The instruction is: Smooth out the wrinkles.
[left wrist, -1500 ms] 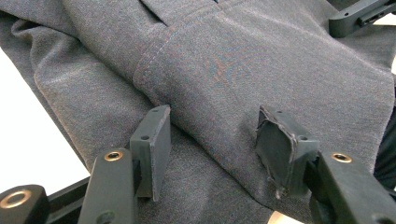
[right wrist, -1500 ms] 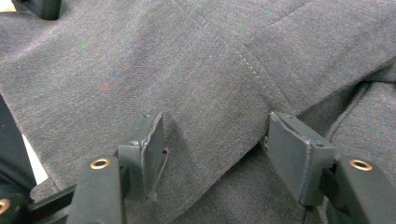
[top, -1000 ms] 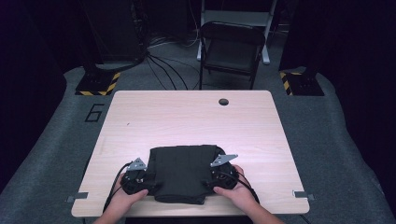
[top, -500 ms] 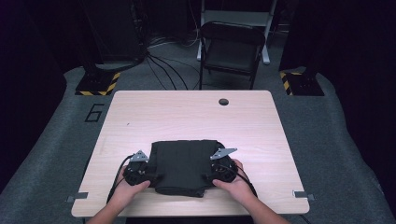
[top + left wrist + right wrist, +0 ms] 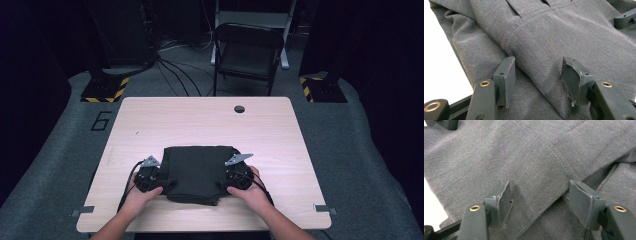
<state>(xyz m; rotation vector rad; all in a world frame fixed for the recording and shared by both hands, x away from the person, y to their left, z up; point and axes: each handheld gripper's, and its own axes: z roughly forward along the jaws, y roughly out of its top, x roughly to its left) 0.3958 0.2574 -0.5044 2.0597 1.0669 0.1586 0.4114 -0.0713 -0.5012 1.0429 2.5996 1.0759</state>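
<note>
- The folded dark garment (image 5: 196, 172) sits near your edge of the desk (image 5: 210, 120).
- Your left gripper (image 5: 537, 75) is spread open over a stitched fold, not pinching.
- Your right gripper (image 5: 539, 195) is likewise open over the cloth.

Lab: cables (image 5: 170, 70), hazard-striped stand bases (image 5: 105, 91)

Both forearms are bare, no sleeves showing. The left gripper (image 5: 149, 176) and right gripper (image 5: 239, 175) are black, each topped by a grey three-cornered plate and trailing a black cable. Their black jaws carry brass-ringed screw holes and flat rectangular pads (image 5: 505, 76), frayed at the edges.
</note>
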